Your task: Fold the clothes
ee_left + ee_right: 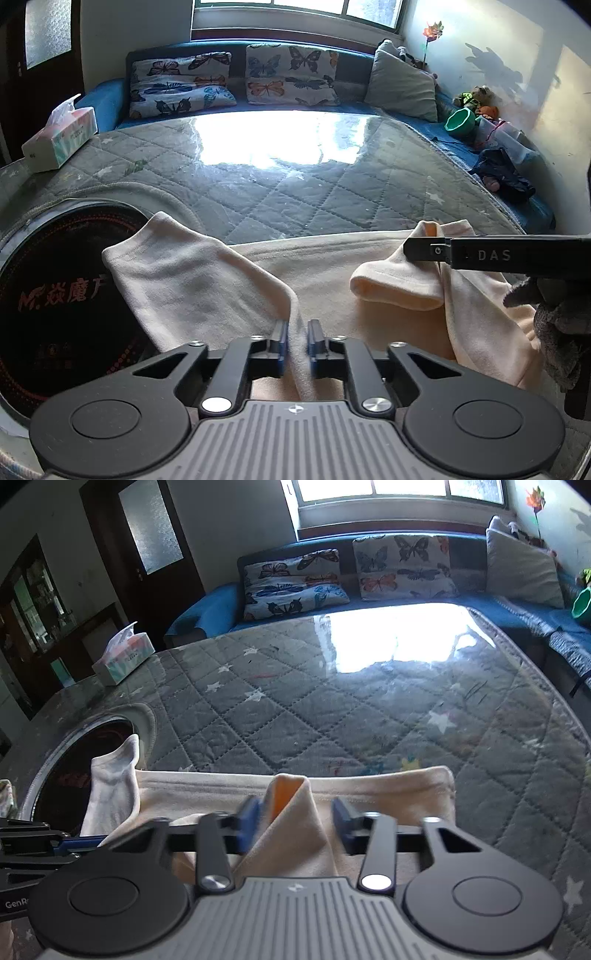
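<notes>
While sunlight glares off its far half, the grey quilted table cover with small white stars (pixel 295 192) fills most of both views, running back to a blue sofa with butterfly-print cushions (pixel 236 79). Set into the table at the near left is a round black induction hob with red lettering (pixel 62 295), and a white tissue box (pixel 59 138) stands at the far left edge.

On the near part of the cover lies the cream-coloured soft knit garment (pixel 325 273), spread flat in the middle with its straight far edge across the table. Its left sleeve (pixel 184 280) is lifted and drapes over the hob's rim; its right sleeve (pixel 399 284) is raised too, the cuff hanging loose.

Left gripper (pixel 297 341): its blue pads are drawn close together on a ridge of the left sleeve's cloth, so it is pinching that sleeve. Right gripper (pixel 295 821): a peak of cloth rises between its blue pads, but those pads look blurred and stand apart from the fabric on both sides, so whether they are pressing it I cannot tell.

By my reading, the step in hand is the sleeve fold, both sleeves gathered up at once. Bringing them inward over the body would call for an even lift from both sides and a firm hold on the right, since slack cloth there could slip free and bunch
</notes>
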The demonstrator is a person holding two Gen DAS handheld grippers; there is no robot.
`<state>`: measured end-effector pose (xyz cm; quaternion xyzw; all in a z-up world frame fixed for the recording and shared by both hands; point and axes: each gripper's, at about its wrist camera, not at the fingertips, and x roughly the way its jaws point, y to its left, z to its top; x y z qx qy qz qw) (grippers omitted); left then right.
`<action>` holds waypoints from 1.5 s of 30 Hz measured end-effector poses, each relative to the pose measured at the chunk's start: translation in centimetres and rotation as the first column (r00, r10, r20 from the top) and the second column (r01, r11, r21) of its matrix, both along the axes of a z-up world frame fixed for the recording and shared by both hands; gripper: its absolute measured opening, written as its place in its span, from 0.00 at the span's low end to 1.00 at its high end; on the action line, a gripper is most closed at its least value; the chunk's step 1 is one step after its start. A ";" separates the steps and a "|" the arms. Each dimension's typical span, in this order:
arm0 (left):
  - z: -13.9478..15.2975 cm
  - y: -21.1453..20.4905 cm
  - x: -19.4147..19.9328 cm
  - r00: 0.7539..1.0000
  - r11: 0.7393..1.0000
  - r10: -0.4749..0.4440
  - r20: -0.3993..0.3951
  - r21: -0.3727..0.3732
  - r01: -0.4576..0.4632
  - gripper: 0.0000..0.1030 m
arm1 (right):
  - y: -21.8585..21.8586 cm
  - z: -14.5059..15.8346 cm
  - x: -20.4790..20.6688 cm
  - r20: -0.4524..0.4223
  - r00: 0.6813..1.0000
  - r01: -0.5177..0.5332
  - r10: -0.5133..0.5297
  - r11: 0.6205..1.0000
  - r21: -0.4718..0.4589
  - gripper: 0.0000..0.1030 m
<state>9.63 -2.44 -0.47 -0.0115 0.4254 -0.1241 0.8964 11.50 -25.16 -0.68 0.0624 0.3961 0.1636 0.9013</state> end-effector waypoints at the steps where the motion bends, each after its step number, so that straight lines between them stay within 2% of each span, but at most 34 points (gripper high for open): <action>1: 0.0 0.0 -0.1 1.000 1.000 -0.001 0.003 0.000 0.001 0.09 | -0.1 0.0 -0.1 -0.002 1.000 0.002 -0.002 1.000 0.010 0.21; 4: 0.2 0.2 -0.5 1.000 1.000 0.001 0.015 0.001 -0.001 0.05 | -0.5 0.5 -0.7 0.019 1.000 0.011 -0.011 1.000 0.017 0.11; 7: 0.7 0.5 -1.0 0.999 1.000 0.007 0.032 0.000 -0.007 0.04 | -1.0 1.7 -1.9 0.064 0.998 0.006 -0.007 1.000 0.023 0.08; 16: 2.9 3.0 -4.5 0.994 0.998 0.053 0.100 -0.020 -0.052 0.03 | -4.5 5.7 -7.3 0.194 0.979 0.066 -0.069 0.998 0.024 0.07; 25: 4.6 6.3 -9.6 0.985 0.994 0.099 0.139 -0.053 -0.092 0.03 | -9.9 7.6 -13.2 0.263 0.945 0.193 -0.197 0.980 0.041 0.07; 35: 4.5 8.8 -14.4 0.985 0.992 0.125 0.117 -0.039 -0.121 0.03 | -14.6 6.3 -19.1 0.246 0.909 0.333 -0.336 0.941 0.055 0.07; 45: 1.7 10.0 -16.3 0.991 0.991 0.133 0.002 -0.015 -0.133 0.03 | -17.7 2.2 -22.2 0.117 0.881 0.458 -0.458 0.888 0.032 0.07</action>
